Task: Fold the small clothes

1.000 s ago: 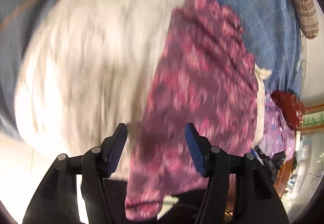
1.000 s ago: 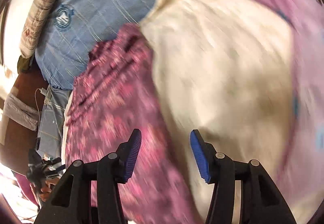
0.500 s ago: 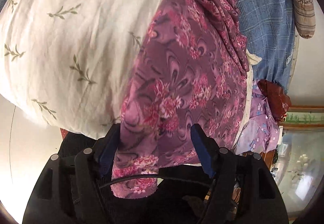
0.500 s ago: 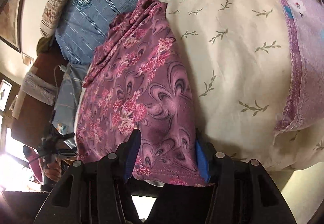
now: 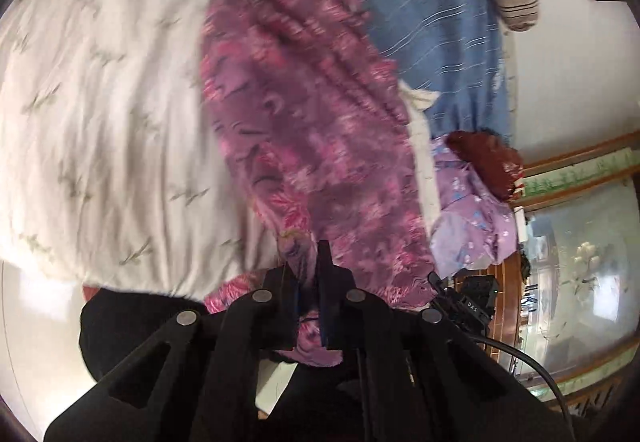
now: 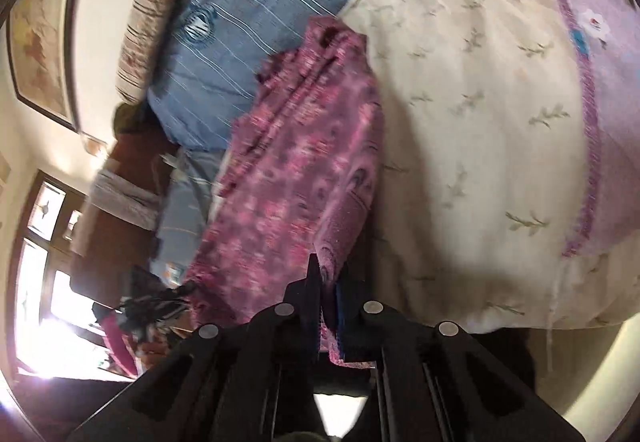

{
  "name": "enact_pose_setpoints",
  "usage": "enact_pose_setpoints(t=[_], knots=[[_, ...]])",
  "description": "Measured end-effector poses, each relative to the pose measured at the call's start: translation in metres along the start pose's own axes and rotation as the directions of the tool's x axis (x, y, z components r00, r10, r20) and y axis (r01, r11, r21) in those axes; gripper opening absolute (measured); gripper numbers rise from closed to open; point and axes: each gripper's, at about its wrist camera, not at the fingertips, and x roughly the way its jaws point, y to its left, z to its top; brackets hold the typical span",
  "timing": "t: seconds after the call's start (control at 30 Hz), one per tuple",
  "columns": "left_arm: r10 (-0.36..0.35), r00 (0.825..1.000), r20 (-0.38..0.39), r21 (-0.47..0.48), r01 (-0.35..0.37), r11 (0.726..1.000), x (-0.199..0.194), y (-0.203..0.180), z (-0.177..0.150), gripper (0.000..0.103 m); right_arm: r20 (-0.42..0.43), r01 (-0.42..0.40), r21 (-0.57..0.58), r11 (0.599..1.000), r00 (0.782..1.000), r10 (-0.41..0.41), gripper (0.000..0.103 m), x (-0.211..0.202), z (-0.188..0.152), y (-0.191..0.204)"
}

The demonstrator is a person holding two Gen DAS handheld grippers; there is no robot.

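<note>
Magenta floral cloth garment (image 5: 320, 146) lies stretched over cream leaf-print bedsheet (image 5: 100, 102), beside blue striped pillow (image 5: 420, 22). Left claw (image 5: 308, 262) just closed, near hem pinched between pads. Right claw (image 6: 326, 274) just closed too, clamped on hem edge.

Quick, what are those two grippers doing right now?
Left gripper: closed on the pink floral garment.
Right gripper: closed on the same garment's near edge.

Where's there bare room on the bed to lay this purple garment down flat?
Bare: the cream leaf-print cover, between the floral garment and its purple border. Crowded: the blue striped cloth, the lilac clothes and red bundle beyond.
</note>
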Motion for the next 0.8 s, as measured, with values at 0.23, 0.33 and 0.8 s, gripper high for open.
enact_pose_setpoints(t=[0.23,0.33,0.8], knots=[[-0.15,0.988,0.044,-0.063,0.152,0.986,0.018,-0.005,0.055,0.005,0.046,-0.211,0.104,0.972,0.977,0.207,0.004,0.029,0.048,0.018],[-0.14,0.988,0.065,-0.058,0.144,0.988,0.028,-0.014,0.101,0.005,0.044,-0.256,0.094,0.962,0.967,0.253,0.004,0.054,0.086,0.034],[0.08,0.977,0.196,-0.177,-0.045,0.983,0.044,-0.003,0.289,0.055,0.176,0.01,0.087,0.996,0.984,-0.025,0.025,0.133,0.275,0.036]])
